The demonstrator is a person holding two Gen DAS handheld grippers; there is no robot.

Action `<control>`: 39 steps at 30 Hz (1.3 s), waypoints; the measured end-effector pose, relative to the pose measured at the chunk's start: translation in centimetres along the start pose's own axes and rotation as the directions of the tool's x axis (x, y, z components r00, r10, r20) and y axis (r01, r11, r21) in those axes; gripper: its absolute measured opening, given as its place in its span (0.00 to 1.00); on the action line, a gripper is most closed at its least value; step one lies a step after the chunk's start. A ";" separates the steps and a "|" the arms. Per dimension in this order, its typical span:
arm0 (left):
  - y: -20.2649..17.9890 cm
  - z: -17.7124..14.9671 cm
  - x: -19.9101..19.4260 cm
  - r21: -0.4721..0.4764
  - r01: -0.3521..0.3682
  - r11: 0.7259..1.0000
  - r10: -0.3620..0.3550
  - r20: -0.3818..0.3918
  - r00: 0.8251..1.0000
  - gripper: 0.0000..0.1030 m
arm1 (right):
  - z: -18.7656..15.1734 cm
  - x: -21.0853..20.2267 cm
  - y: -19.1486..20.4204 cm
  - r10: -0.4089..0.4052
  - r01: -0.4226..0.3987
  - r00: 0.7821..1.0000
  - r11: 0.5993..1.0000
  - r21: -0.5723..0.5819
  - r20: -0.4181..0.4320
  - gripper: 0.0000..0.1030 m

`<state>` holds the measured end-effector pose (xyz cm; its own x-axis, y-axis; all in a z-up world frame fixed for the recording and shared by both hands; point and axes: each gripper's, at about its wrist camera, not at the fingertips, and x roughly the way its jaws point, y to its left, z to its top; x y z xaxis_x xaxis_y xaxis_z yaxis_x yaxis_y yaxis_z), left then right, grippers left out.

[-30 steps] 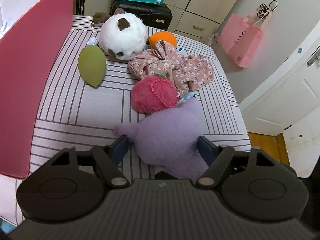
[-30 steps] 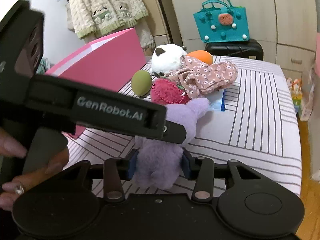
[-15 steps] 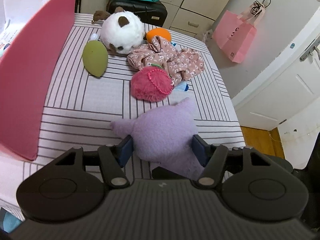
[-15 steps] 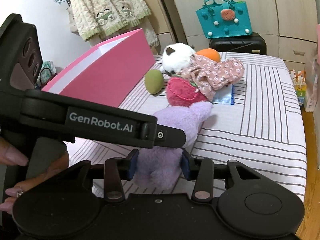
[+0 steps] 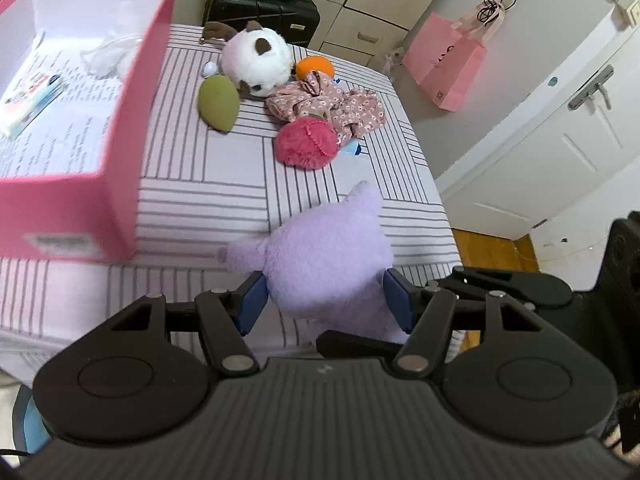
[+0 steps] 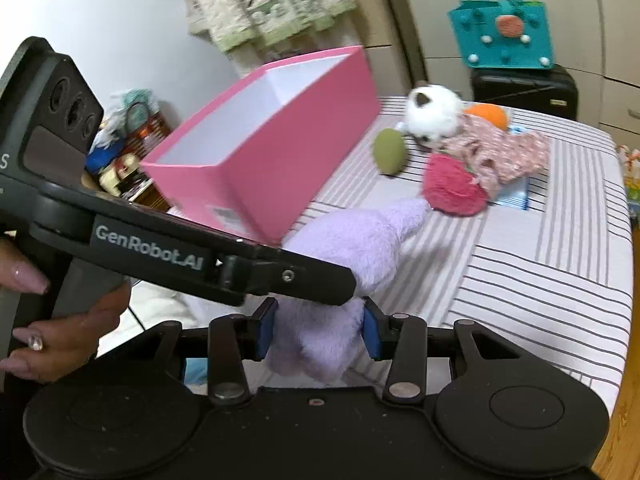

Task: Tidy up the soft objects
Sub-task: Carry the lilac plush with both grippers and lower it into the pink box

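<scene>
A purple plush toy (image 5: pixel 328 256) is held by both grippers, lifted above the striped bed's near edge. My left gripper (image 5: pixel 324 300) is shut on its body, and my right gripper (image 6: pixel 318 334) is shut on its lower end (image 6: pixel 316 344). On the bed (image 5: pixel 224 176) lie a red plush (image 5: pixel 306 142), a floral cloth (image 5: pixel 332 100), a white panda plush (image 5: pixel 256 62), a green plush (image 5: pixel 218 100) and an orange ball (image 5: pixel 314 66). An open pink box (image 5: pixel 120 120) stands at the left.
The pink box (image 6: pixel 264 144) holds papers and a white item. A black suitcase (image 5: pixel 260 12) with a teal bag (image 6: pixel 504 36) stands behind the bed. A pink paper bag (image 5: pixel 444 68) hangs by the white door at the right. A blue packet (image 6: pixel 516 194) lies under the cloth.
Both grippers have lifted the purple plush and pulled it back toward the near edge of the bed. The views have risen, so the inside of the pink box now shows.
</scene>
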<state>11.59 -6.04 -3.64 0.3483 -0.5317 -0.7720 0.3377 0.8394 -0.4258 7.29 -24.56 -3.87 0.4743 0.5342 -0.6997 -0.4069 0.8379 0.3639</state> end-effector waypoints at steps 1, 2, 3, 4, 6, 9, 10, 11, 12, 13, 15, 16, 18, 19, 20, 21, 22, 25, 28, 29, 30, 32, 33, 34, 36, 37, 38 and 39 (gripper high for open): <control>0.2 -0.2 -0.6 -0.005 0.005 1.000 -0.005 0.000 1.000 0.60 | 0.2 -0.1 0.5 0.011 -0.011 1.000 1.000 -0.006 -0.009 0.47; 0.5 -0.4 -1.2 -0.011 0.009 1.000 -0.009 -0.001 1.000 0.60 | 0.3 -0.2 0.9 0.020 -0.021 1.000 1.000 -0.014 -0.017 0.47; 0.7 -0.6 -1.9 -0.012 0.011 1.000 -0.011 -0.002 1.000 0.60 | 0.6 -0.4 1.4 0.032 -0.033 0.999 0.999 -0.029 -0.029 0.47; 0.9 -0.8 -2.5 -0.012 0.013 1.000 -0.013 -0.003 1.000 0.60 | 0.7 -0.5 1.8 0.043 -0.045 0.998 0.998 -0.044 -0.041 0.47; 1.2 -1.1 -3.6 -0.017 0.020 1.000 -0.020 -0.007 1.000 0.60 | 1.3 -0.8 2.5 0.071 -0.075 0.996 0.995 -0.068 -0.055 0.46; 1.5 -1.4 -5.6 -0.009 0.011 1.000 -0.011 0.009 1.000 0.60 | 2.2 -1.3 3.5 0.108 -0.113 0.992 0.988 -0.101 -0.060 0.42; 1.7 -1.4 -6.3 -0.009 0.011 1.000 -0.011 0.016 1.000 0.60 | 2.5 -1.4 3.9 0.127 -0.133 0.990 0.985 -0.110 -0.061 0.41; 2.0 -1.3 -6.9 -0.020 0.011 1.000 -0.011 0.025 1.000 0.60 | 2.7 -1.4 4.3 0.139 -0.145 0.989 0.982 -0.122 -0.059 0.40; 2.2 -1.2 -7.4 -0.025 0.008 1.000 -0.008 0.032 0.999 0.59 | 3.1 -1.4 4.8 0.136 -0.142 0.989 0.981 -0.133 -0.055 0.40; 2.4 -1.1 -7.9 -0.023 0.007 1.000 -0.006 0.049 0.999 0.59 | 3.4 -1.4 5.2 0.136 -0.141 0.990 0.979 -0.147 -0.044 0.39; 2.8 -0.8 -8.9 -0.022 0.008 1.000 -0.006 0.082 0.997 0.59 | 4.4 -1.5 6.1 0.144 -0.147 0.989 0.974 -0.175 -0.028 0.39; 3.1 -0.6 -9.4 -0.024 0.010 1.000 -0.007 0.098 0.995 0.59 | 4.9 -1.5 6.4 0.148 -0.150 0.989 0.972 -0.184 -0.022 0.39; 3.5 -0.1 -10.6 -0.023 0.005 1.000 -0.002 0.124 0.992 0.59 | 6.0 -1.3 7.2 0.156 -0.156 0.988 0.966 -0.204 -0.014 0.38; 3.7 0.2 -11.1 -0.017 -0.001 1.000 0.004 0.138 0.990 0.59 | 6.5 -1.2 7.6 0.160 -0.159 0.987 0.964 -0.213 -0.011 0.38; 4.0 0.4 -11.6 -0.014 -0.008 1.000 0.010 0.150 0.989 0.59 | 7.1 -1.1 8.0 0.165 -0.163 0.986 0.962 -0.220 -0.009 0.38; 4.2 0.7 -12.1 -0.013 -0.014 1.000 0.016 0.160 0.987 0.59 | 7.6 -1.0 8.3 0.171 -0.169 0.985 0.960 -0.224 -0.008 0.38; 4.5 1.0 -12.5 -0.011 -0.019 1.000 0.021 0.171 0.985 0.60 | 8.1 -0.8 8.7 0.177 -0.173 0.984 0.958 -0.230 -0.007 0.38; 5.6 2.3 -13.4 -0.015 -0.032 0.999 0.034 0.203 0.979 0.60 | 9.9 0.0 9.5 0.177 -0.170 0.984 0.952 -0.254 0.002 0.38; 6.9 4.0 -13.7 -0.030 -0.037 0.999 0.043 0.230 0.972 0.60 | 12.0 1.2 9.6 0.171 -0.163 0.985 0.952 -0.261 0.010 0.38; 7.3 4.8 -13.6 -0.037 -0.038 0.999 0.046 0.236 0.971 0.60 | 12.7 1.6 9.6 0.170 -0.161 0.985 0.952 -0.259 0.011 0.38; 7.8 5.5 -13.5 -0.045 -0.040 0.998 0.050 0.239 0.970 0.60 | 13.5 2.2 9.5 0.168 -0.160 0.986 0.953 -0.257 0.009 0.38; 8.8 7.0 -13.3 -0.053 -0.046 0.998 0.058 0.243 0.968 0.60 | 15.0 3.4 9.5 0.161 -0.154 0.987 0.954 -0.257 0.006 0.38; 9.4 7.8 -13.1 -0.061 -0.049 0.997 0.062 0.242 0.968 0.60 | 15.8 4.1 9.4 0.155 -0.149 0.988 0.954 -0.259 0.003 0.38; 9.9 8.6 -12.8 -0.066 -0.054 0.996 0.068 0.242 0.968 0.60 | 16.6 4.8 9.4 0.148 -0.142 0.989 0.954 -0.263 0.000 0.38; 11.1 10.2 -12.2 -0.083 -0.062 0.995 0.080 0.240 0.967 0.61 | 18.1 6.4 9.1 0.135 -0.133 0.991 0.954 -0.270 -0.011 0.38; 11.7 11.1 -11.8 -0.094 -0.065 0.993 0.085 0.235 0.968 0.61 | 18.9 7.3 8.9 0.125 -0.125 0.992 0.953 -0.276 -0.019 0.38; 12.4 11.8 -11.3 -0.108 -0.065 0.992 0.088 0.230 0.969 0.61 | 19.5 8.1 8.8 0.116 -0.118 0.993 0.953 -0.280 -0.024 0.38; 13.1 12.5 -10.8 -0.121 -0.064 0.991 0.090 0.226 0.970 0.61 | 20.3 9.0 8.6 0.106 -0.112 0.994 0.951 -0.287 -0.037 0.38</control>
<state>23.15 9.27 4.98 0.5657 -0.4654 -0.6808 0.2060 0.8791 -0.4297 23.86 -10.25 5.45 0.3998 0.6153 -0.6795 -0.6643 0.7052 0.2478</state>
